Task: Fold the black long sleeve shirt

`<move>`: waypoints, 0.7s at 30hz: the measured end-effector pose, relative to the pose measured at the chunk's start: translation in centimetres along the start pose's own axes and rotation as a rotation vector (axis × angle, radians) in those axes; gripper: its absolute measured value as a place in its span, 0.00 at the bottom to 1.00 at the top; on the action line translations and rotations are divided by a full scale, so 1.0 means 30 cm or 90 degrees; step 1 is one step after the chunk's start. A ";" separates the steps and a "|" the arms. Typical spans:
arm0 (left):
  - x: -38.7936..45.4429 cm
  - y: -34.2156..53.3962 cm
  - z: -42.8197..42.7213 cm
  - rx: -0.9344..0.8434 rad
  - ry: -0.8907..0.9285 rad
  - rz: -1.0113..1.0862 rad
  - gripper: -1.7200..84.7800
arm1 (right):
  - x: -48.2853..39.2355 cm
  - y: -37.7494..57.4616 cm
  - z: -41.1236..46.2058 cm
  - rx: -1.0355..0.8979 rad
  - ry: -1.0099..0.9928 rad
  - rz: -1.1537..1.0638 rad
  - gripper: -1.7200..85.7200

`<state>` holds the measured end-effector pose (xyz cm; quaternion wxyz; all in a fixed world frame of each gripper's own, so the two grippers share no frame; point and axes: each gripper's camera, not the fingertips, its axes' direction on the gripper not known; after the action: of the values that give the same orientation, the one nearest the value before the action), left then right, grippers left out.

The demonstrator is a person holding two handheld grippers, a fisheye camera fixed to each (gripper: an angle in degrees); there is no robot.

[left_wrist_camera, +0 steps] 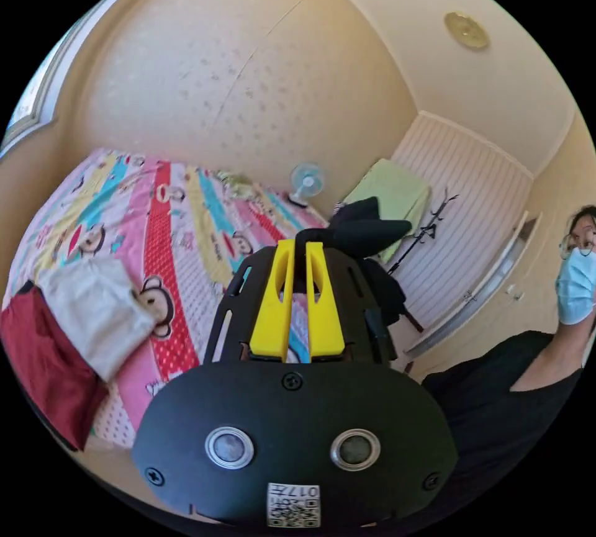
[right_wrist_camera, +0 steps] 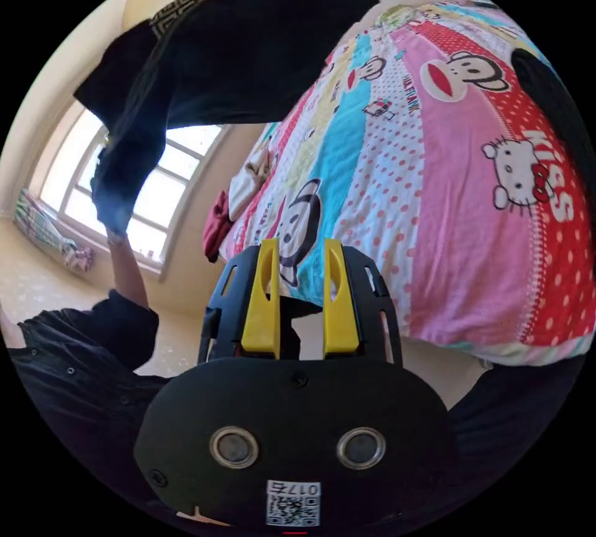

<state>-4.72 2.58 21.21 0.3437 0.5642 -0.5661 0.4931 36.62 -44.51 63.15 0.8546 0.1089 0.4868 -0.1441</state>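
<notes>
In the left gripper view, the left gripper [left_wrist_camera: 298, 248] is clenched on a bunch of the black shirt [left_wrist_camera: 366, 230], its yellow jaws nearly together with the cloth sticking out past the tips, held up above the bed [left_wrist_camera: 186, 220]. A white garment [left_wrist_camera: 93, 307] and a red one [left_wrist_camera: 43, 363] lie folded at the bed's edge.

In the right gripper view, the right gripper [right_wrist_camera: 301, 251] is released, jaws apart with nothing between. The shirt [right_wrist_camera: 248, 46] hangs spread in the air above the bed [right_wrist_camera: 434, 189], lifted by a raised arm [right_wrist_camera: 127, 270] before the window [right_wrist_camera: 155, 189].
</notes>
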 end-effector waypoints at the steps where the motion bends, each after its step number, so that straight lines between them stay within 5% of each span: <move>1: -0.033 0.054 0.037 -0.026 -0.020 -0.024 0.03 | 0.032 0.016 -0.081 0.039 -0.011 0.025 0.14; 5: -0.297 0.534 0.256 -0.207 -0.004 -0.282 0.05 | 0.113 0.064 -0.276 0.044 0.057 0.076 0.14; 10: -0.281 0.839 0.330 -0.213 0.143 -0.389 0.11 | 0.151 0.137 -0.350 -0.033 0.141 0.106 0.15; 13: -0.114 0.779 0.409 -0.249 0.156 -0.273 0.14 | 0.149 0.168 -0.368 -0.038 0.128 0.114 0.15; 21: 0.507 0.805 0.976 -0.568 0.070 0.235 0.21 | 0.122 0.177 -0.434 0.011 0.046 0.126 0.16</move>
<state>-25.38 -32.65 23.36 0.4880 0.2251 -0.7941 0.2840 29.84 -35.82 53.69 0.8456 0.1688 0.5030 -0.0588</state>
